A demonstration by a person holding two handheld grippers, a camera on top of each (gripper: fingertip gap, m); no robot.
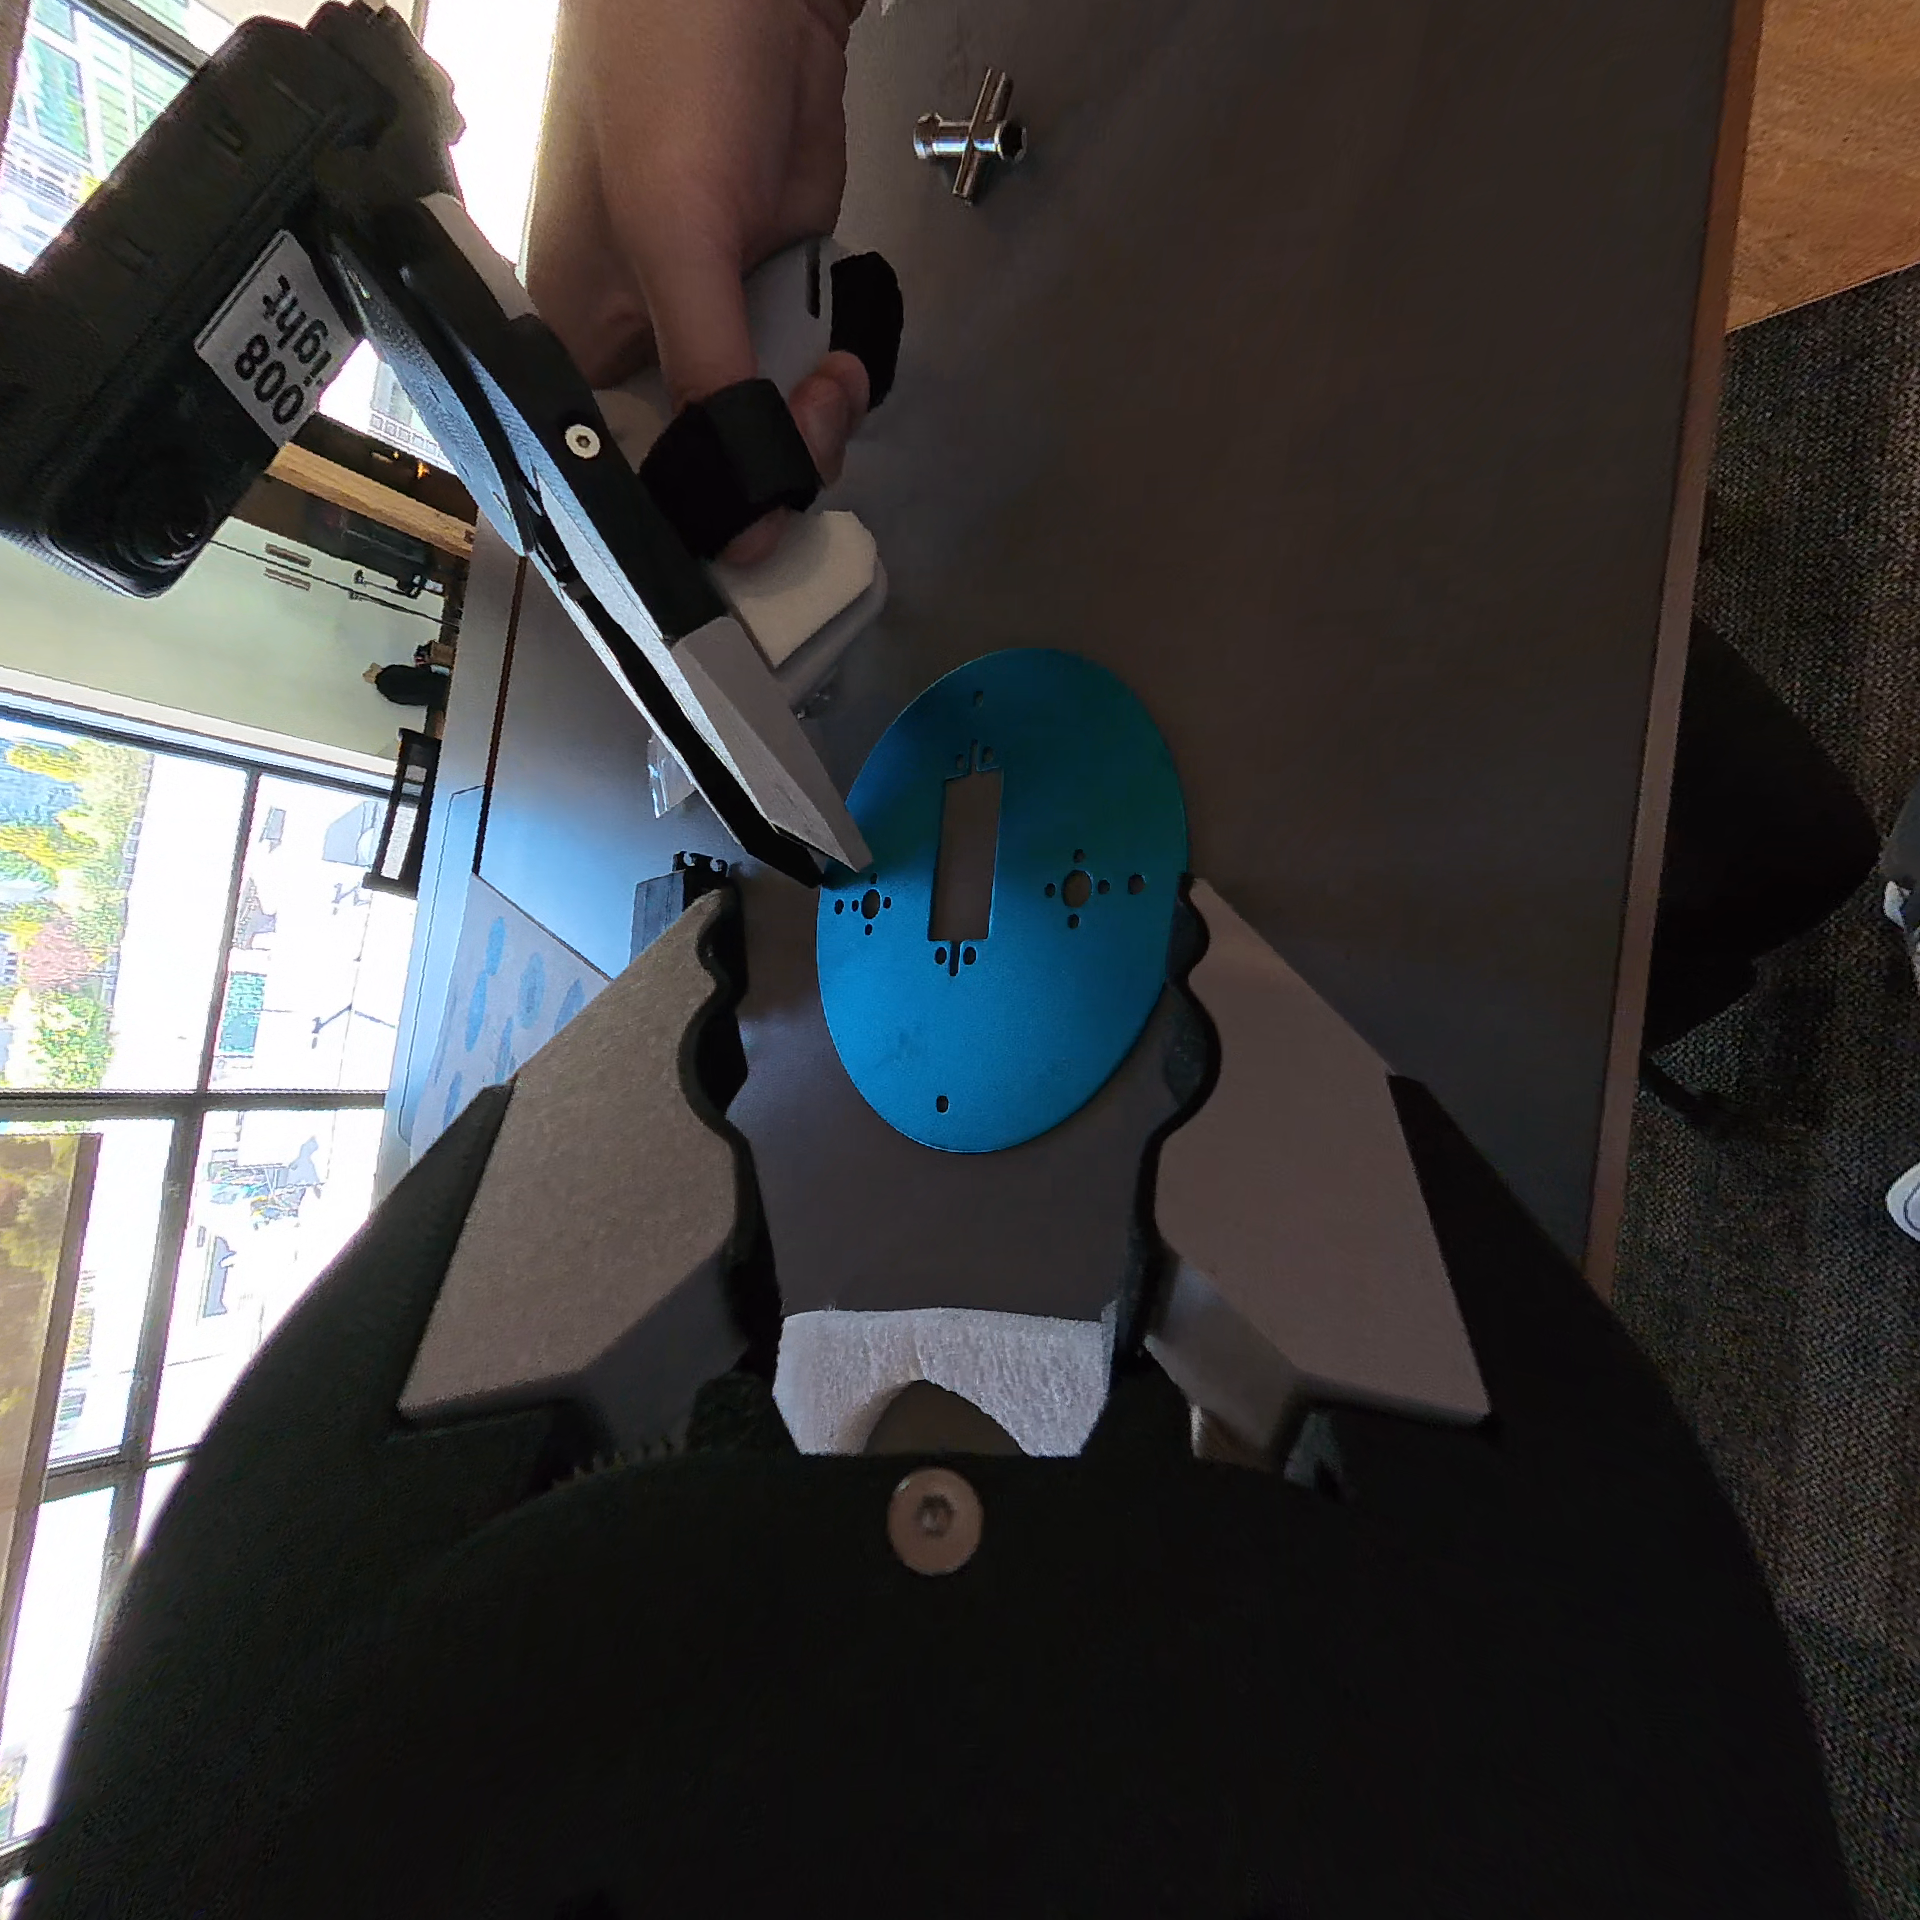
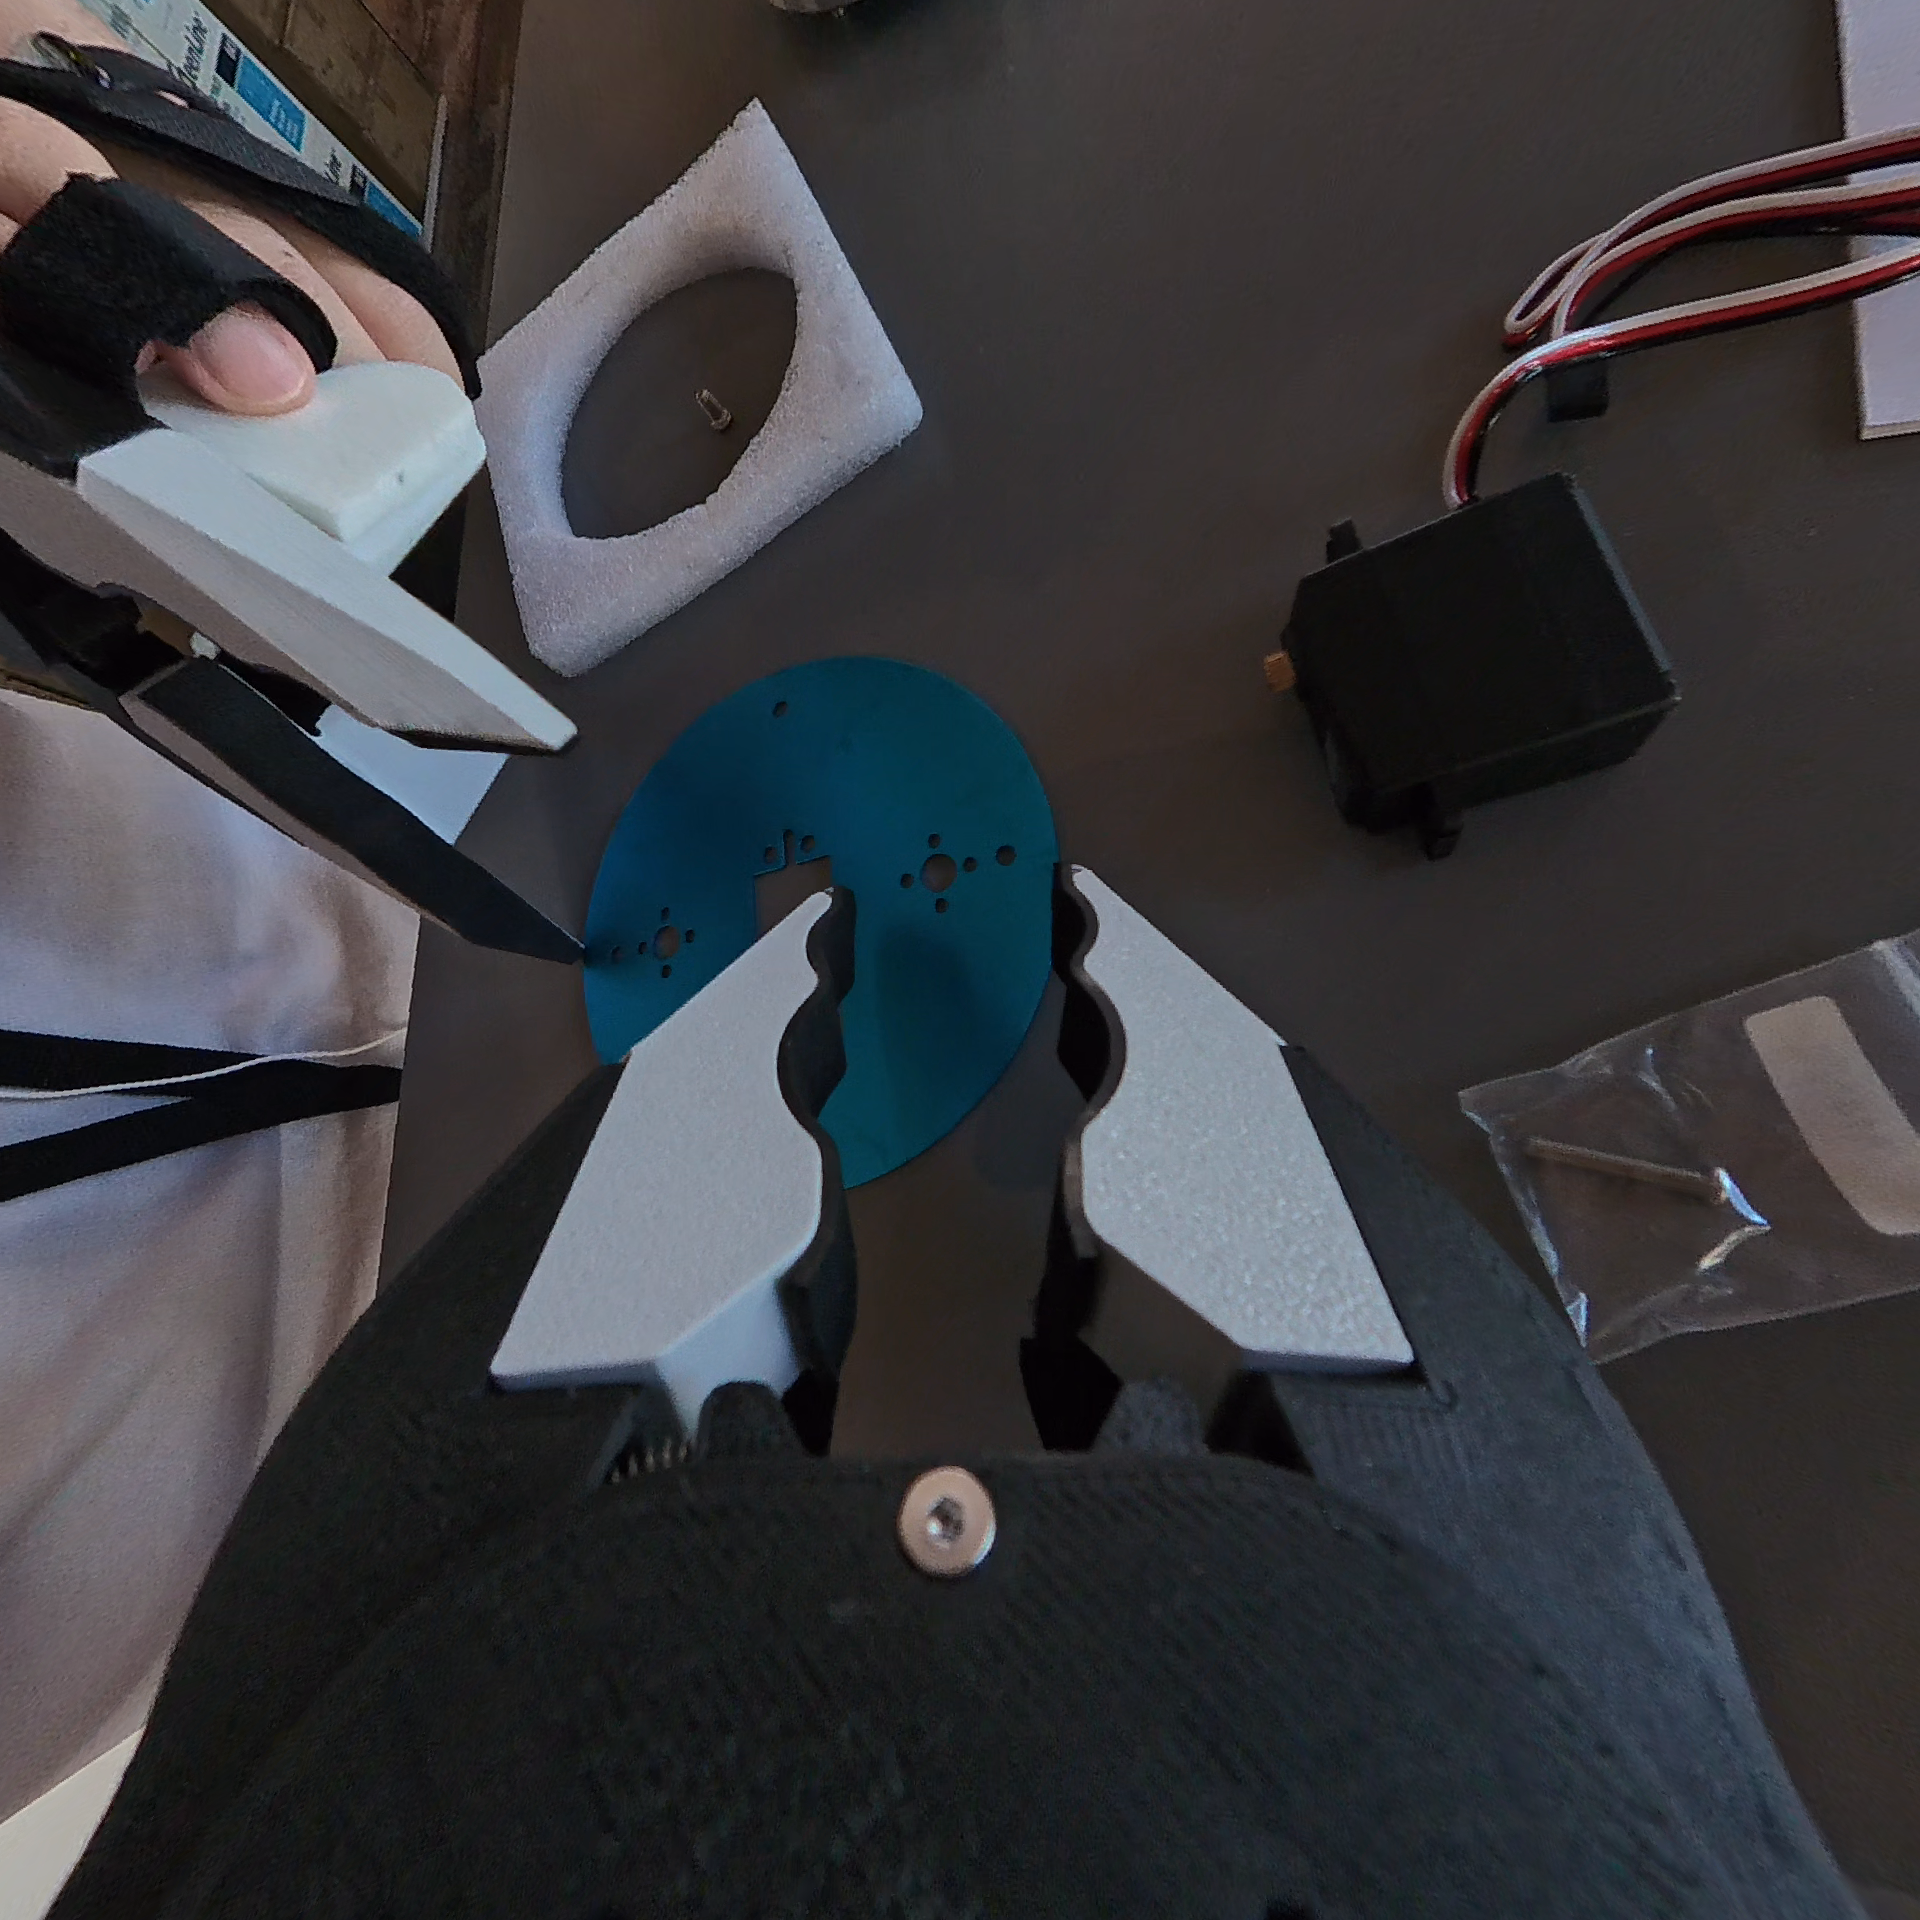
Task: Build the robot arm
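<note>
Blue disc (image 1: pixel 1039 997) flat on a dark grey table (image 1: pixel 1351 520), pierced by a rectangular slot and clusters of small holes, framed between the fingers of the left gripper (image 1: pixel 956 899). Fingers spread wide, nothing held; one tip right at the disc's rim, contact hard to confirm. Wooden edge along the table, grey carpet (image 1: pixel 1787 727) past it, tall windows (image 1: pixel 156 935) bright on the far side of the room.

Only in the left wrist view: a metal cross-shaped key (image 1: pixel 971 140) lying well apart from the disc, and the right gripper (image 1: pixel 842 868) seen side-on, gripped by a hand (image 1: pixel 707 208) in black straps, tips down at the disc's edge.

Only in the right wrist view: right gripper (image 2: pixel 951 894) parted moderately above the disc (image 2: pixel 914 790), empty, one tip over the slot and the other at the rim. Left gripper (image 2: pixel 569 844) coming in from the side, likewise apart, its black finger meeting the disc's edge. Beside the disc, a black servo (image 2: pixel 1475 665) with red, white and black wires (image 2: pixel 1662 249) looping away toward a white sheet (image 2: pixel 1881 208).

White foam frame (image 2: pixel 707 582) just beyond the disc, a small screw (image 2: pixel 713 407) on the tabletop inside its oval opening. Clear plastic bag (image 2: pixel 1818 1091) near the servo, one long screw (image 2: pixel 1631 1179) inside.
</note>
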